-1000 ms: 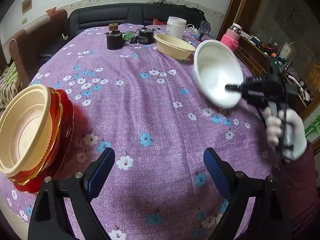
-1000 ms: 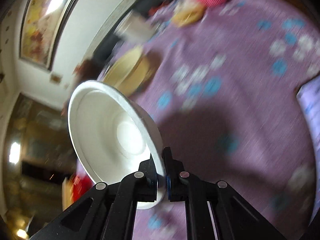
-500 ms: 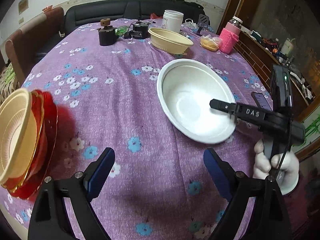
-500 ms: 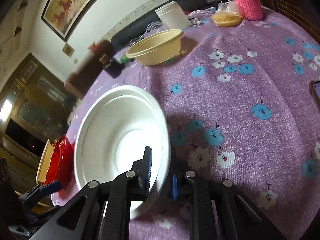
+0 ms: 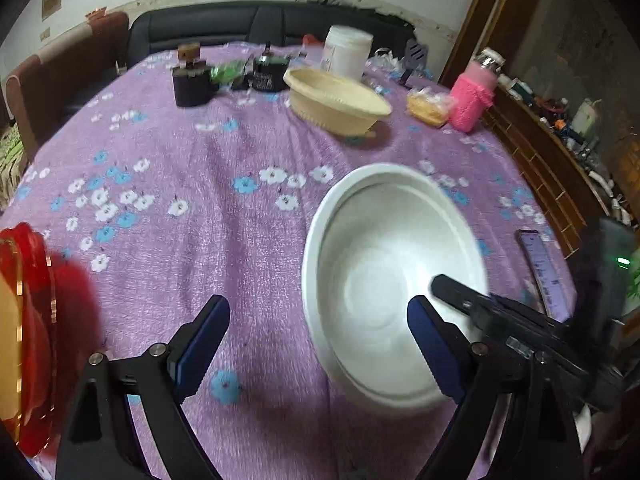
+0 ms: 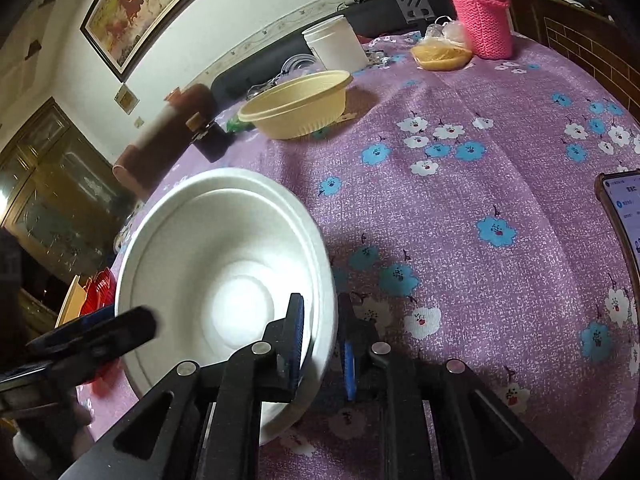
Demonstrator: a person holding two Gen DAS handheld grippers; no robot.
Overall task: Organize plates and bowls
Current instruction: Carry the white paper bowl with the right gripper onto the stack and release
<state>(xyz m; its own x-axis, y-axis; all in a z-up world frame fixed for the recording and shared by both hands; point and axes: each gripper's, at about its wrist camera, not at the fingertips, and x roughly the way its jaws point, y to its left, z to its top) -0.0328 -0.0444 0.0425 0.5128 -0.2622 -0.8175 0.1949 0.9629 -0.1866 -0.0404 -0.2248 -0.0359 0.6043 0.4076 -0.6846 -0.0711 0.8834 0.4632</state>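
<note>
A white bowl [image 5: 380,280] sits upright on the purple flowered tablecloth [image 5: 240,240]. My right gripper [image 6: 320,312] straddles the near rim of this white bowl [image 6: 224,272], one pad inside and one outside. The jaws have loosened, and a thin gap shows beside the rim. My left gripper [image 5: 318,320] hangs open just left of the bowl, its right finger over the bowl's near side, holding nothing. A cream bowl [image 5: 340,100] stands at the far side. Red plates [image 5: 32,340] with a cream bowl on top are stacked at the left edge.
A phone [image 5: 540,272] lies right of the white bowl. A pink-sleeved bottle [image 5: 472,96], a bag of food [image 5: 428,106], a white jar [image 5: 346,54] and a dark jar [image 5: 192,80] stand at the back. A wooden sideboard [image 5: 560,168] runs along the right.
The white bowl went from tilted in the air to resting on the cloth. The right jaws eased off its rim. My left gripper moved right toward the bowl, away from the red stack.
</note>
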